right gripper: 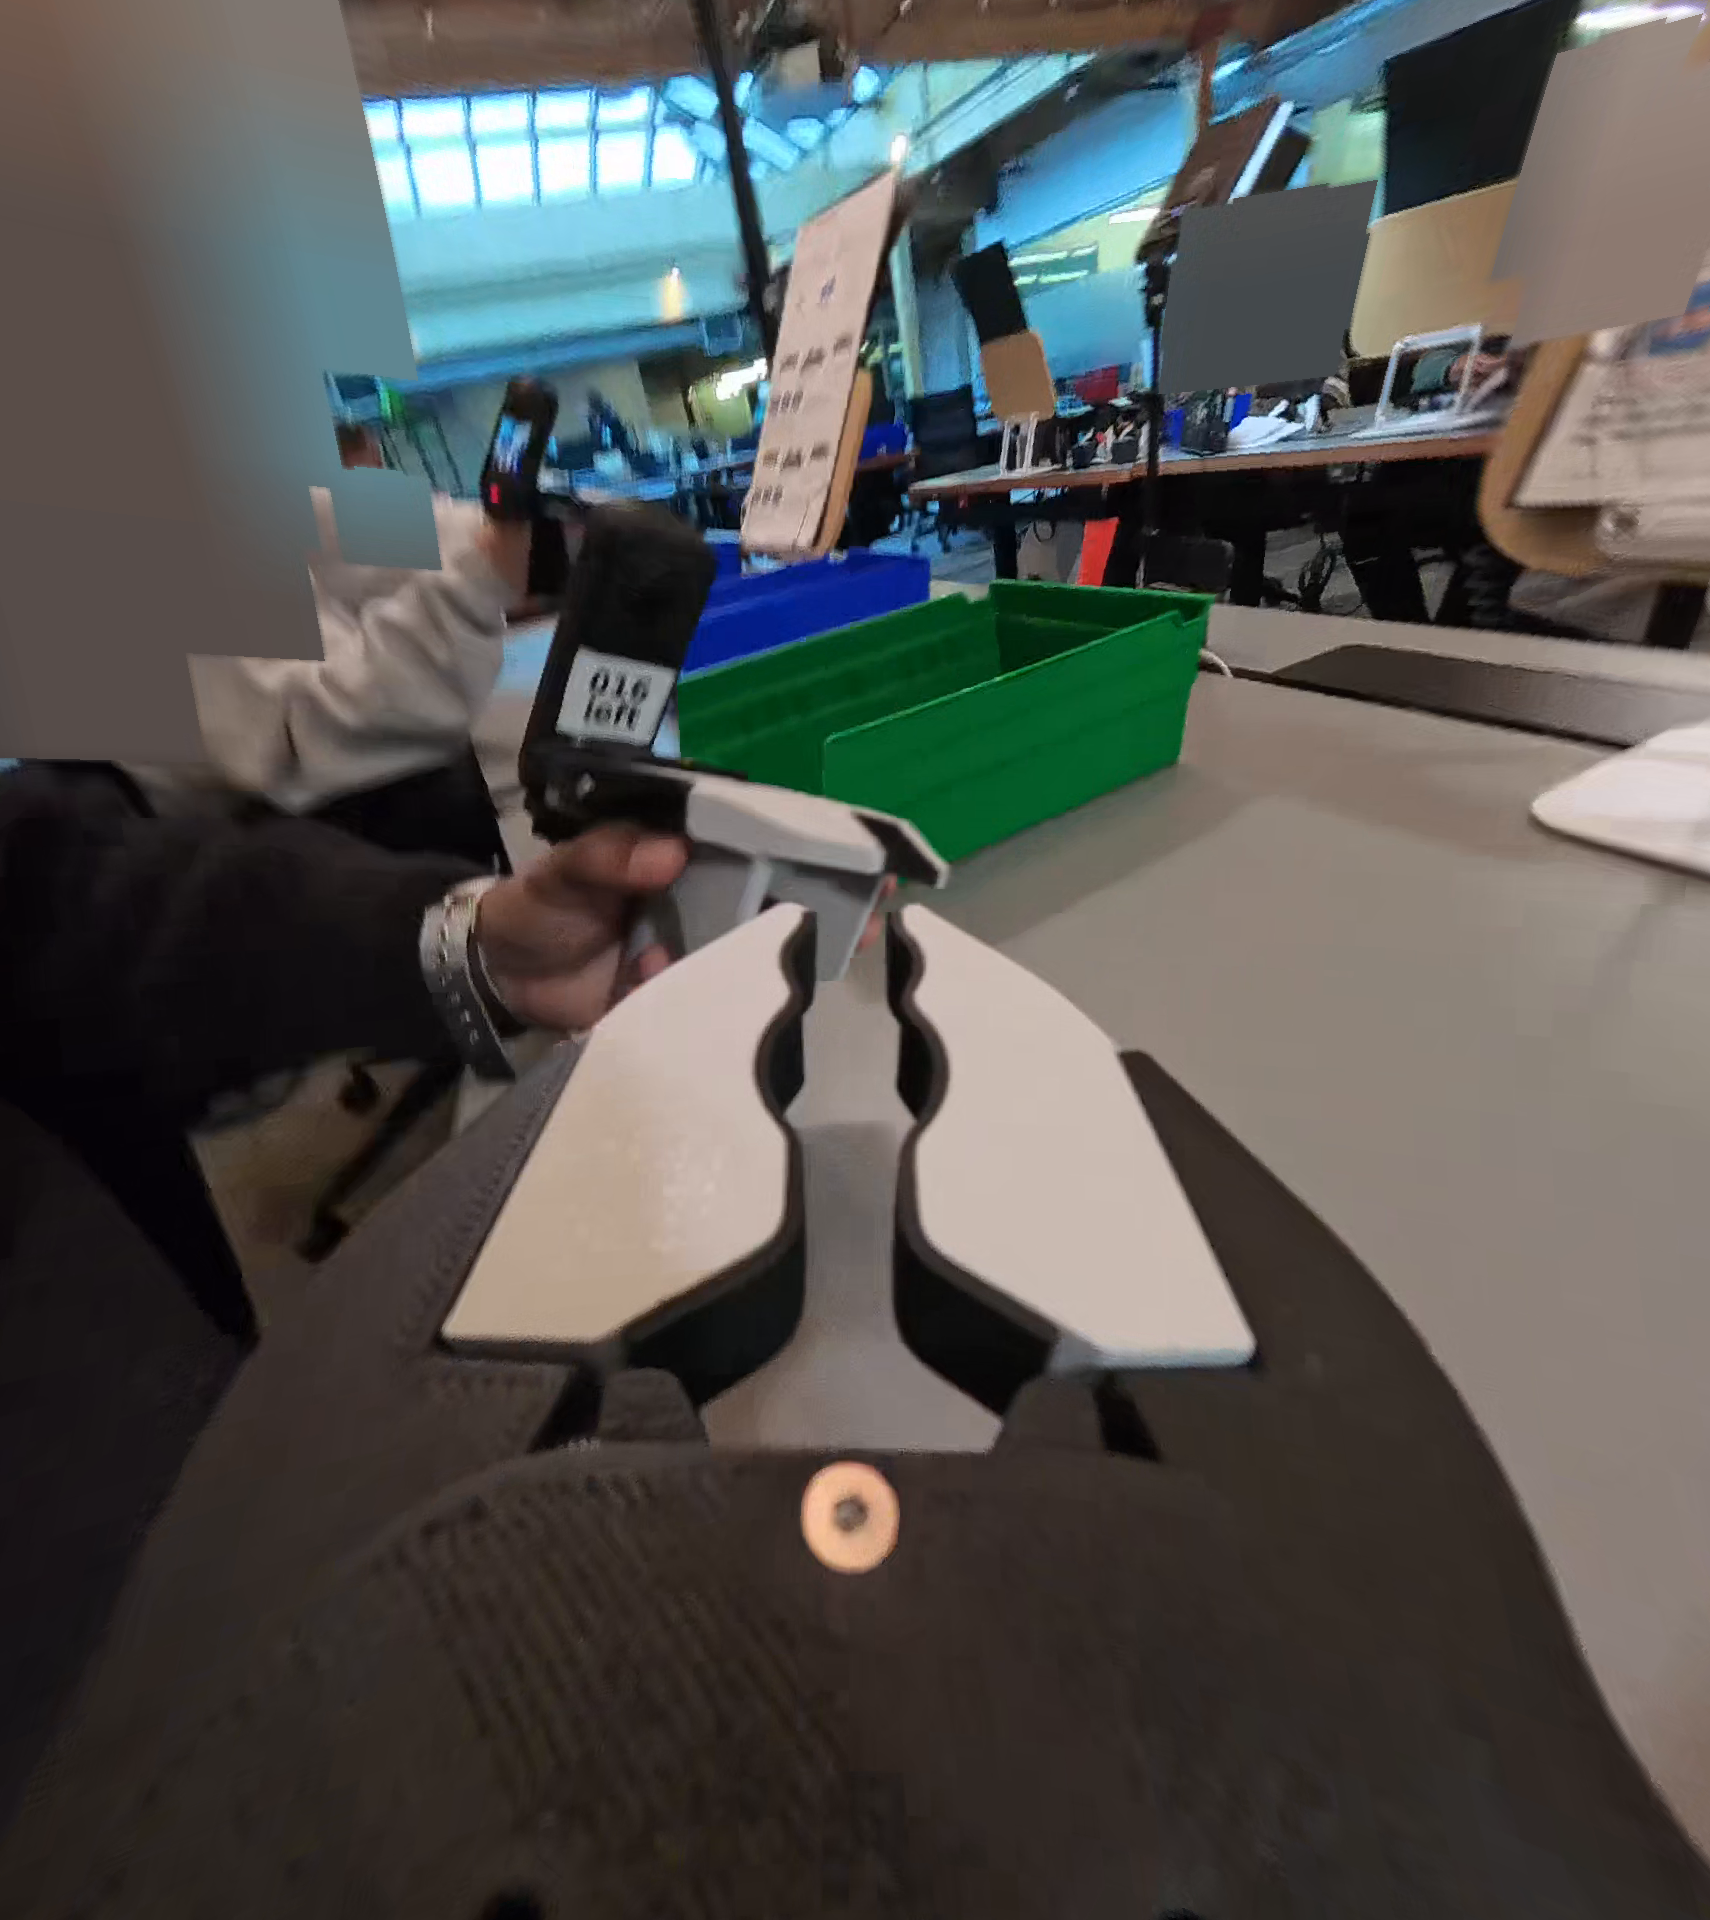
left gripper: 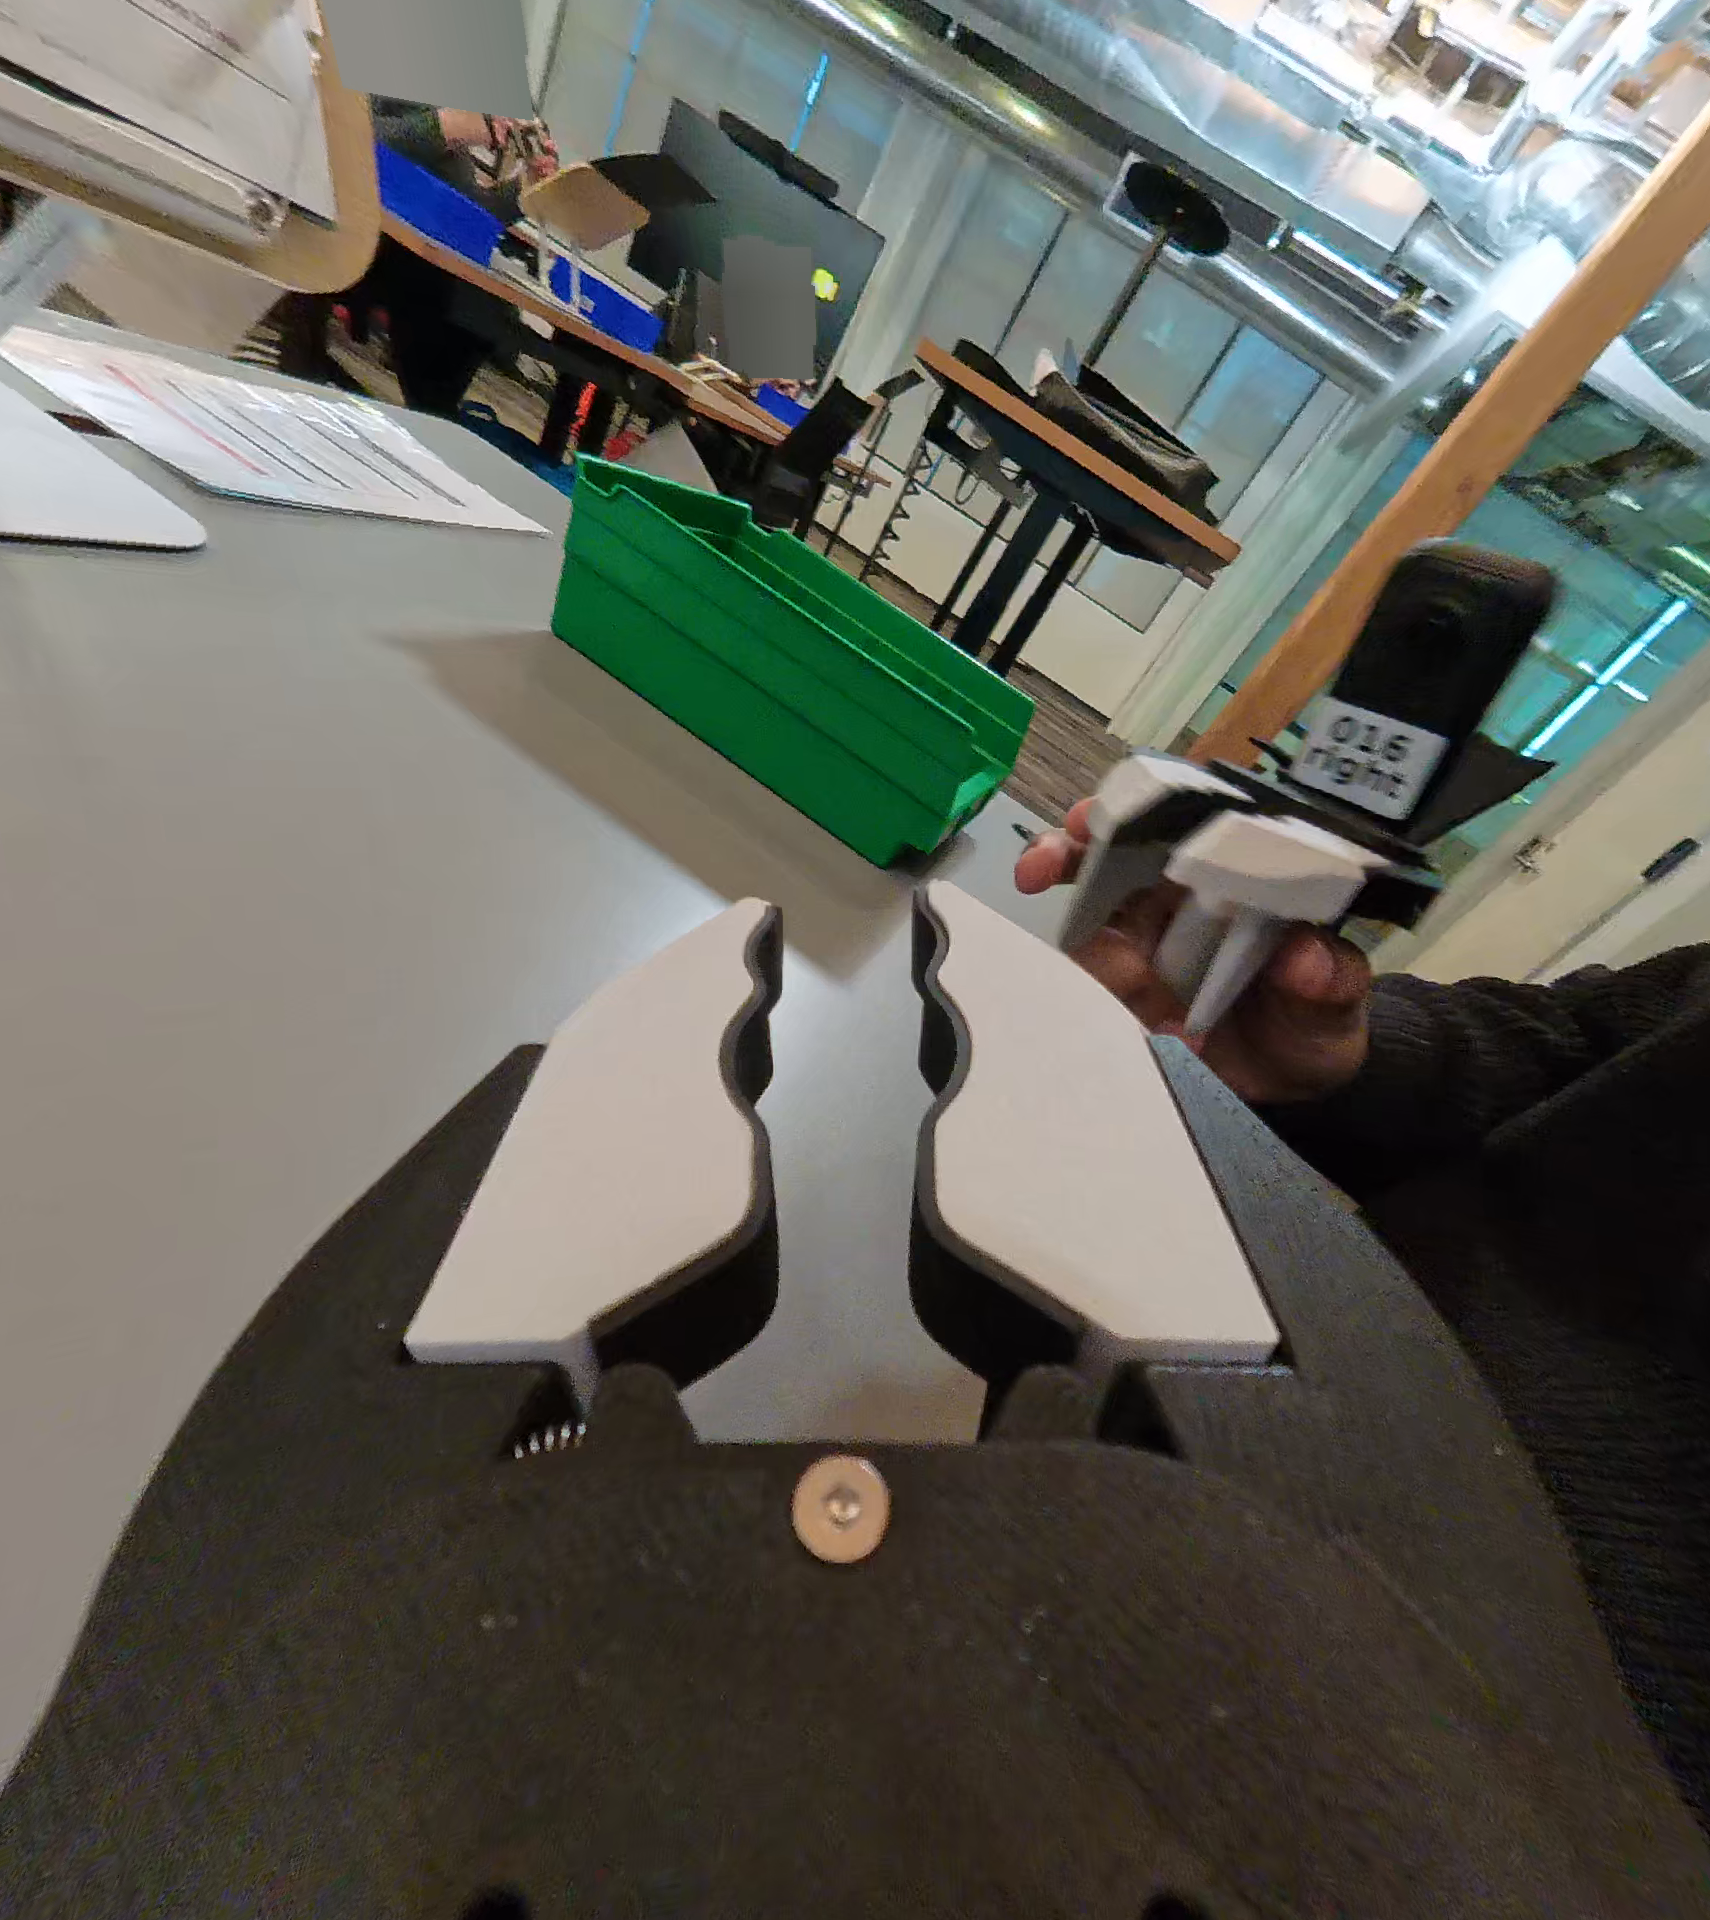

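Observation:
My left gripper (left gripper: 846, 920) is open and empty, held above the grey table (left gripper: 207, 831). A green plastic bin (left gripper: 778, 665) stands on the table ahead of it, a short way off. My right gripper (right gripper: 851, 920) is also empty, with a narrow gap between its fingers. The green bin (right gripper: 944, 717) lies ahead of it. Each view shows the other gripper held in a hand: the right one at the right of the left wrist view (left gripper: 1235, 894), the left one just ahead of my right fingertips (right gripper: 789, 842). The inside of the bin is mostly hidden.
A white stand base (left gripper: 20, 468) and a printed sheet (left gripper: 279, 436) lie on the table at the left; the base also shows in the right wrist view (right gripper: 1682, 810). A blue bin (right gripper: 809, 597) sits behind the green one. A person in white (right gripper: 383, 665) sits beyond.

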### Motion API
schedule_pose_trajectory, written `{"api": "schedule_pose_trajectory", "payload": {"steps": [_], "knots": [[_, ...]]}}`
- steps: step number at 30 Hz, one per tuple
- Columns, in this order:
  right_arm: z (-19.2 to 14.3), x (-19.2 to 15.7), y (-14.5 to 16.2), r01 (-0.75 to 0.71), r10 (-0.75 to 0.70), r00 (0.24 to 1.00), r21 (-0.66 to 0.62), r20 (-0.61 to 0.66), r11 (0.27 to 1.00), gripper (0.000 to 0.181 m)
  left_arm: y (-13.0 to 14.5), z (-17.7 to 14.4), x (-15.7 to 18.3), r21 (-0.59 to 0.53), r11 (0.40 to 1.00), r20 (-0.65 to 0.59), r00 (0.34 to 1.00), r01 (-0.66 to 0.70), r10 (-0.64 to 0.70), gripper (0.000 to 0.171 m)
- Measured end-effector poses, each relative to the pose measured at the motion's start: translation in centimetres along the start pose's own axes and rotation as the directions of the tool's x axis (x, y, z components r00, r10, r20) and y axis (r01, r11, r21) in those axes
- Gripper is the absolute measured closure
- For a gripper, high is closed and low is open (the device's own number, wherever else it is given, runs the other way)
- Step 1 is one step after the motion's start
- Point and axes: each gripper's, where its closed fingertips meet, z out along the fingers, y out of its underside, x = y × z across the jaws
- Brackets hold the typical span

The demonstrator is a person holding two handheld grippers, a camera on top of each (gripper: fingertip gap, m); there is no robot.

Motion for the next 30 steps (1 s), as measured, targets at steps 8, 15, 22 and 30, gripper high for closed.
{"api": "schedule_pose_trajectory", "payload": {"steps": [8, 15, 22, 30], "knots": [[-0.7, -0.4, -1.0, 0.282, -0.256, 0.954, 0.180, -0.153, 0.943, 0.152, 0.0, -0.2, -1.7, 0.024, 0.998, 0.106, 0.993, -0.055, 0.052, 0.168], [-0.8, 3.9, 0.0, -0.033, 0.060, 0.979, 0.141, -0.193, 0.989, 0.157, 0.3, 0.2, -1.3, 0.017, 0.999, 0.095, 0.995, -0.029, 0.027, 0.142], [-1.2, 5.4, -0.2, -0.259, 0.288, 0.949, 0.199, -0.131, 0.945, 0.164, -1.6, -0.8, -2.3, 0.121, 0.985, 0.265, 0.960, -0.126, 0.091, 0.127], [-2.5, 5.2, -2.0, -0.314, 0.330, 0.944, 0.263, -0.020, 0.912, 0.181, -0.5, 0.4, -0.5, 0.089, 0.990, 0.166, 0.982, -0.109, 0.093, 0.096]]}}
